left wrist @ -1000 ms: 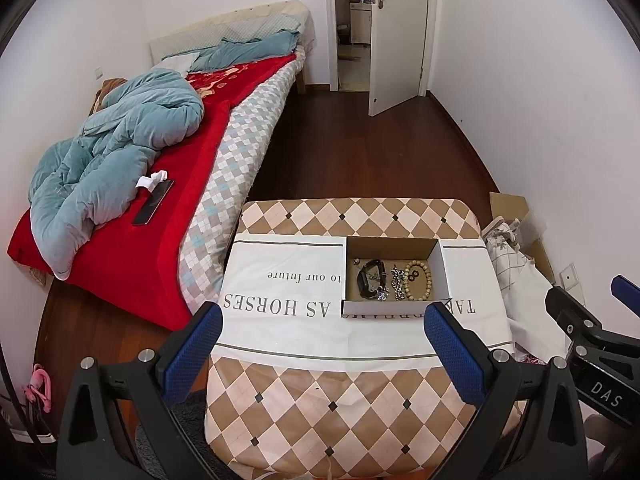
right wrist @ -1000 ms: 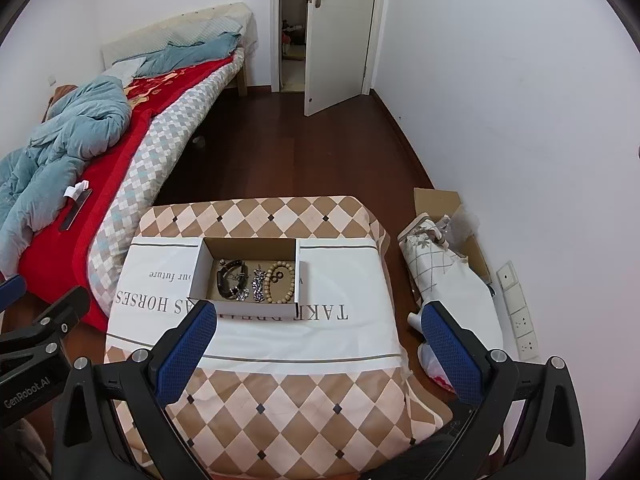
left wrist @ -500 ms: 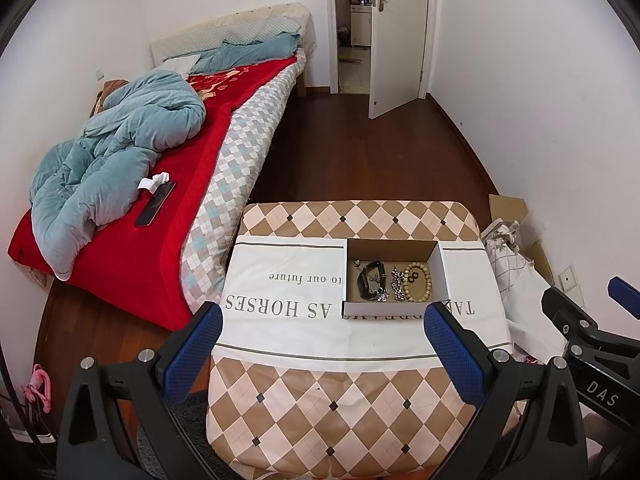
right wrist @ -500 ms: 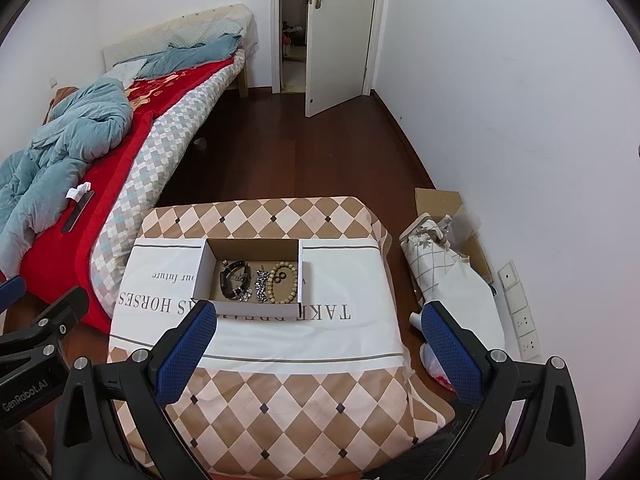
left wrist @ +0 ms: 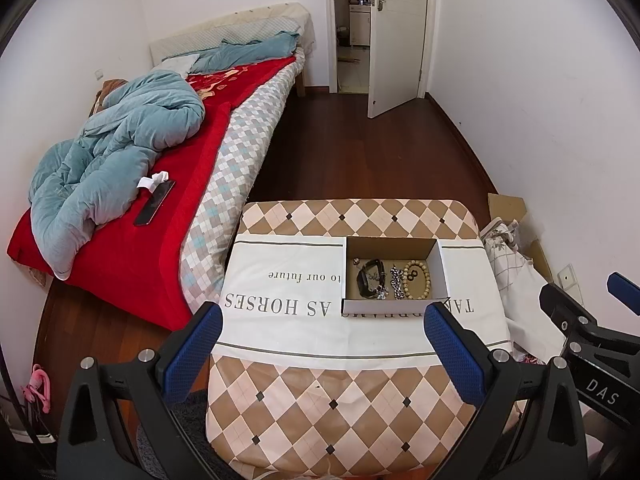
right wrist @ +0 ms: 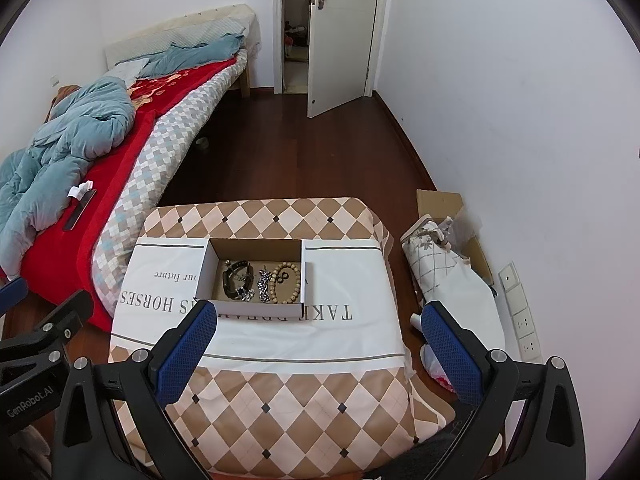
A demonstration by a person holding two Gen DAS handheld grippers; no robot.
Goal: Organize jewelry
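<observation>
We hold both claws wide apart and empty above the near edge of the table [left wrist: 320, 400]; the left claw [left wrist: 322, 340] hangs short of the cardboard box [left wrist: 442, 268], and the right claw [right wrist: 318, 340] sits likewise short of it in its own view; neither touches anything. Judging by how things lie, we take the sorting as not yet begun, or else finished with everything gathered in; the pictures alone cannot settle which. All the jewelry we can see lies inside the open box, which rests on the white printed cloth [left wrist: 280, 280] toward the far half of the table; nothing lies loose on the cloth around it. Within the box a dark strap, perhaps a watch [left wrist: 366, 278], lies to the left; a glinting metal chain [left wrist: 396, 280] sits in the middle, touching or just beside its neighbours; a ring of pale wooden beads [left wrist: 416, 278] lies to the right, with two small dark rings [right wrist: 282, 277] inside its loop.
</observation>
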